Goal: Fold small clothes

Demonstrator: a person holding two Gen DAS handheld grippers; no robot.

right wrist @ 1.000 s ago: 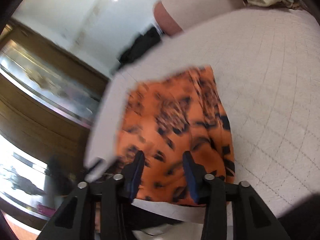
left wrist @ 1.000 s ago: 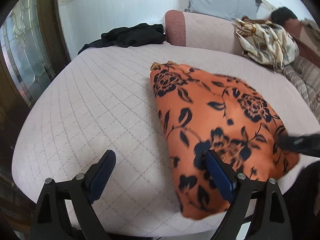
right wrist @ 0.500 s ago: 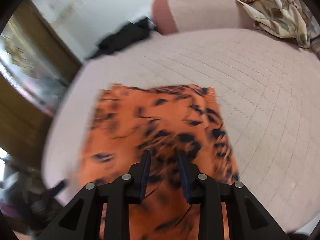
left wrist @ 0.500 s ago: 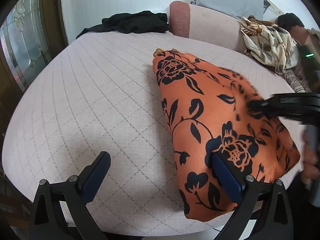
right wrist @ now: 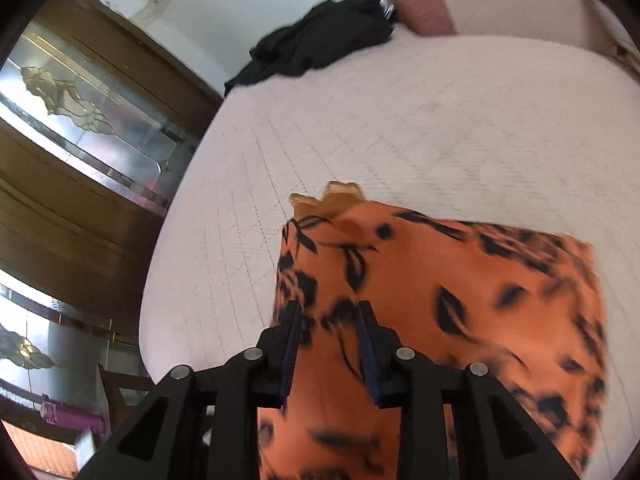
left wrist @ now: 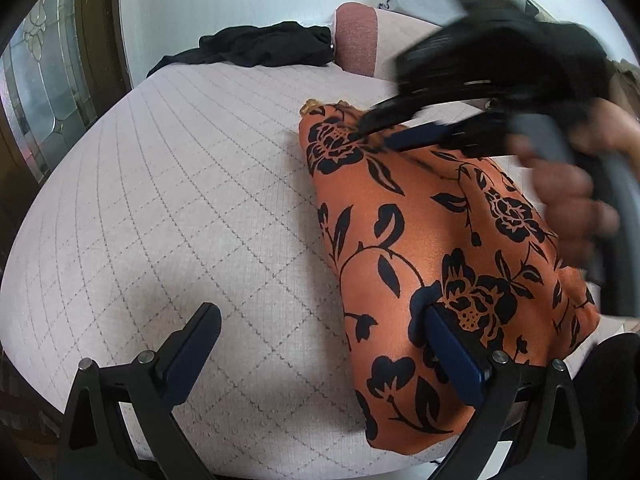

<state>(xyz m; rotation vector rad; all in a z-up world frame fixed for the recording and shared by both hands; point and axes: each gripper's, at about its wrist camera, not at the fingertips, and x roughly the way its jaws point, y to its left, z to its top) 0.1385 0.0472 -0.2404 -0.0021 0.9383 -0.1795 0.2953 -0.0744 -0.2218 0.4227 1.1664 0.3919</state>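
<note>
We see the orange floral garment (left wrist: 432,248) lying folded on the quilted bed (left wrist: 180,208), at its near edge. Our left gripper (left wrist: 316,332) hovers spread wide, one finger over the fabric. Our right gripper (right wrist: 329,328) is partly spread above the garment's far corner, gripping nothing.

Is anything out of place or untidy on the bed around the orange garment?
Yes: a crumpled black garment lies unfolded at the far edge of the quilted pale pink bed. The orange black-flowered garment has a tan trim poking out at its far corner.
</note>
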